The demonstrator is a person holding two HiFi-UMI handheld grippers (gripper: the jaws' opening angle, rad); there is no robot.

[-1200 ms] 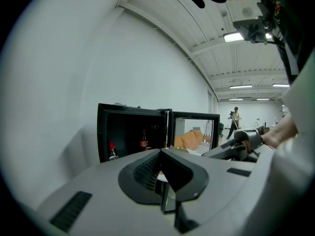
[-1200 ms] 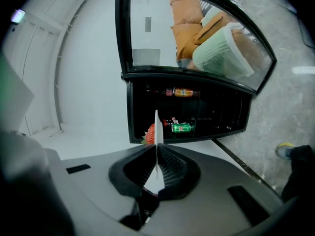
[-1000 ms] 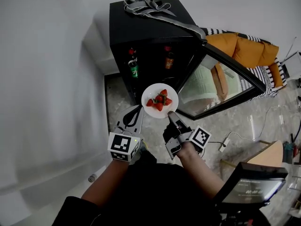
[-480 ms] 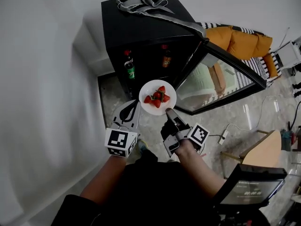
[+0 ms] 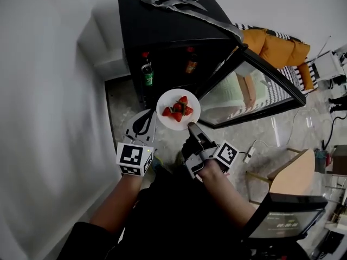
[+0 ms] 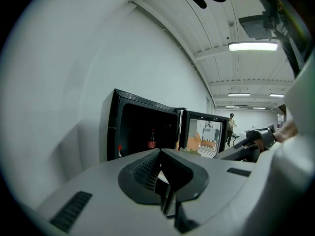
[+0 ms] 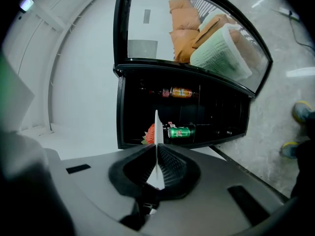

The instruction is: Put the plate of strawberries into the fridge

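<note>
Firmly, the right tongs (image 5: 191, 125) (image 7: 157, 154) are clenched on the near rim of the white plate (image 5: 169, 98) (image 7: 156, 124), holding it in the air just in front of the open fridge (image 5: 162, 31), not inside it. The left tongs (image 5: 150, 116) (image 6: 160, 154) are closed on nothing, just beside the plate's left edge. Seen edge-on from the right gripper view, the plate hides all but one of the strawberries (image 5: 178, 109) (image 7: 150, 133). The fridge interior is dark; only a green-labelled drink (image 5: 147, 77) (image 7: 179, 131) and an orange-labelled bottle (image 5: 191, 64) (image 7: 180, 92) stand out. The glass door (image 5: 255, 88) is swung wide.
</note>
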